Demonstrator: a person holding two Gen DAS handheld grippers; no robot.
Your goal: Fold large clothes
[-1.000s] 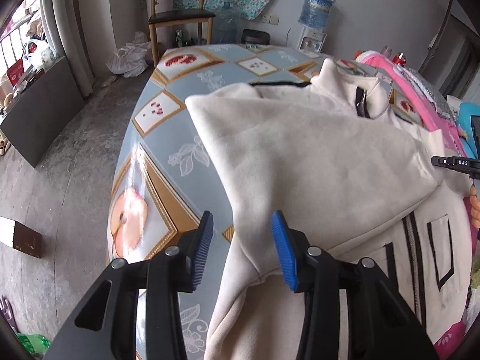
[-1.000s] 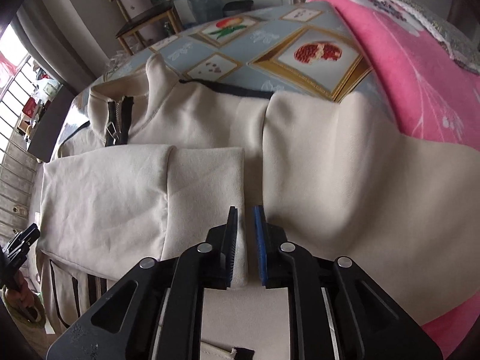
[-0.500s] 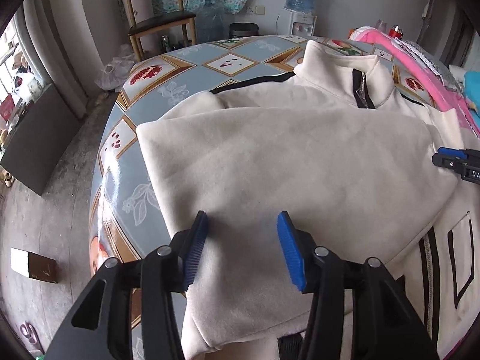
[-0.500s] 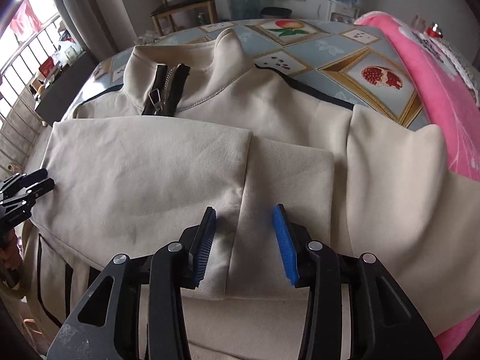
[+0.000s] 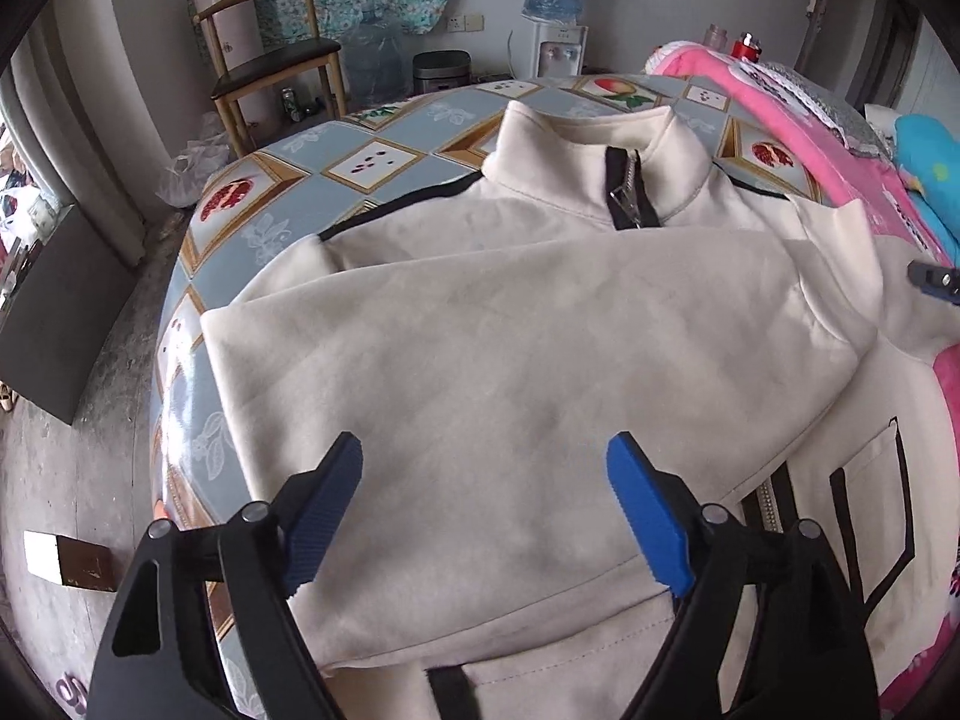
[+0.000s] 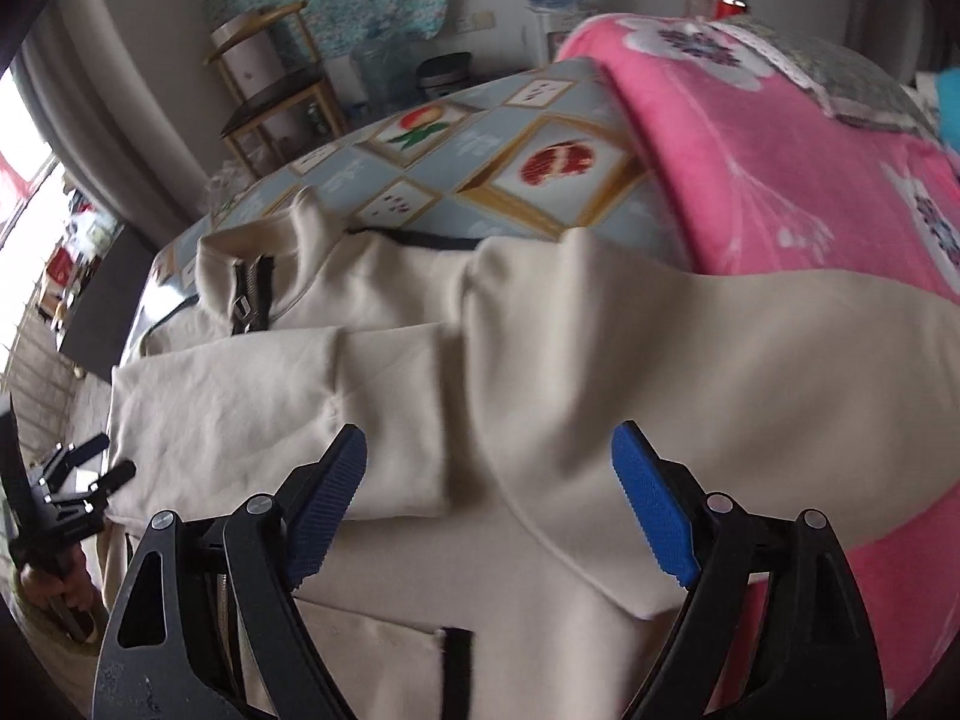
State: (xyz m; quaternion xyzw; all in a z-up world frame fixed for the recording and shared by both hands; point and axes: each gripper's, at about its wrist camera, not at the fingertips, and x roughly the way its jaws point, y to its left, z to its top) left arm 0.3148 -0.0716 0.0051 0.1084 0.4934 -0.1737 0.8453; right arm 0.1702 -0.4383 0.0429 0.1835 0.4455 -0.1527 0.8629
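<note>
A cream zip-up jacket [image 5: 528,348] with black trim lies front up on a table with a fruit-patterned cloth [image 5: 288,180]. One sleeve is folded flat across its chest. My left gripper [image 5: 486,510] is open and empty, just above the folded sleeve near the jacket's left side. My right gripper [image 6: 489,498] is open and empty above the other sleeve [image 6: 690,372], which drapes toward the pink blanket. The sleeve cuff [image 6: 390,414] lies on the chest. The right gripper's tip shows at the right edge of the left wrist view [image 5: 936,279].
A pink flowered blanket [image 6: 780,168] covers the table's right side. A wooden chair [image 5: 270,66], a water dispenser [image 5: 555,12] and a black bin [image 5: 441,72] stand behind the table. The table's left edge drops to a concrete floor [image 5: 60,468].
The right gripper opened and let go of the sleeve, then swung right toward the other sleeve. The left gripper opened wider and moved over the folded sleeve.
</note>
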